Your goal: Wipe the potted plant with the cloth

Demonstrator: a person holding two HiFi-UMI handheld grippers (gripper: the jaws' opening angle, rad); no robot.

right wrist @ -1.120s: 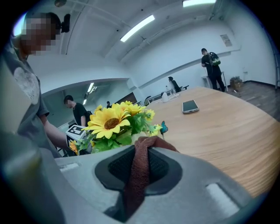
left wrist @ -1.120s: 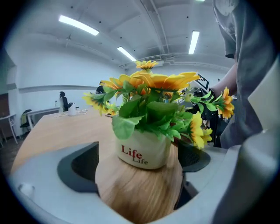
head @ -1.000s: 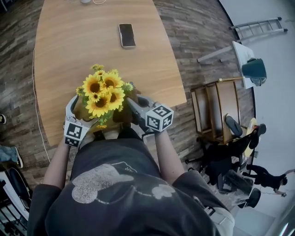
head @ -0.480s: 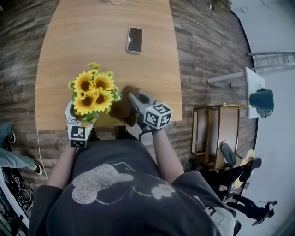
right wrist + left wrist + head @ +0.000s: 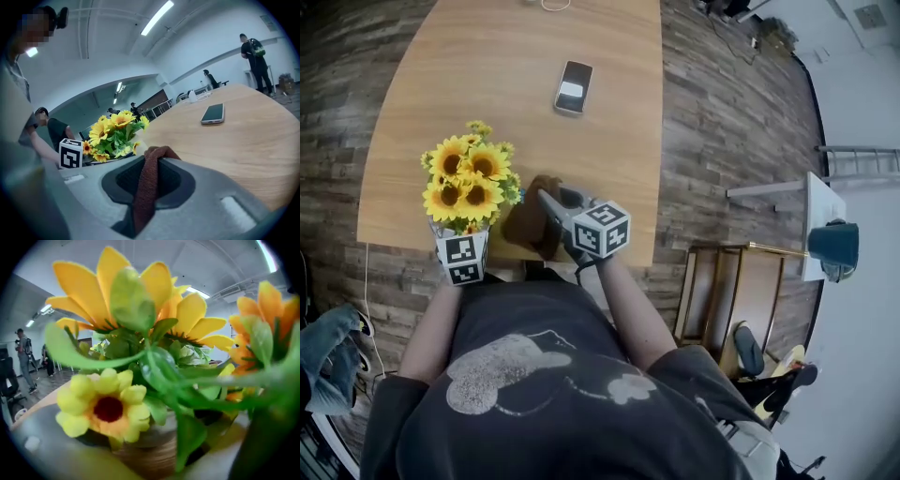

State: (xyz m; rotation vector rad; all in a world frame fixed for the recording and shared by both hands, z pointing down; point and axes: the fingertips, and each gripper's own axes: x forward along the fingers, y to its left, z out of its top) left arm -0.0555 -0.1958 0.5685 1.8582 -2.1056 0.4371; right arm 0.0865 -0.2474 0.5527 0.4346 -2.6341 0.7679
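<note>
The potted plant (image 5: 465, 184), a bunch of yellow sunflowers in a brown woven pot (image 5: 149, 452), stands near the table's near left corner. My left gripper (image 5: 457, 234) reaches in under the blooms, its jaws on either side of the pot and closed against it. Petals and leaves fill the left gripper view. My right gripper (image 5: 546, 204) is just right of the plant, shut on a brown cloth (image 5: 525, 223). The cloth (image 5: 146, 187) hangs pinched between the jaws. In the right gripper view the sunflowers (image 5: 115, 131) and the left gripper's marker cube (image 5: 70, 153) lie to the left.
A phone (image 5: 572, 86) lies flat further back on the wooden table (image 5: 516, 56). A white cable (image 5: 548, 5) sits at the far end. A wooden cabinet (image 5: 722, 291) stands on the floor at the right. People stand in the background of both gripper views.
The head view has swung, and the plant and both grippers now sit nearer the table's near left corner. The cloth stays pinched in the right gripper beside the pot.
</note>
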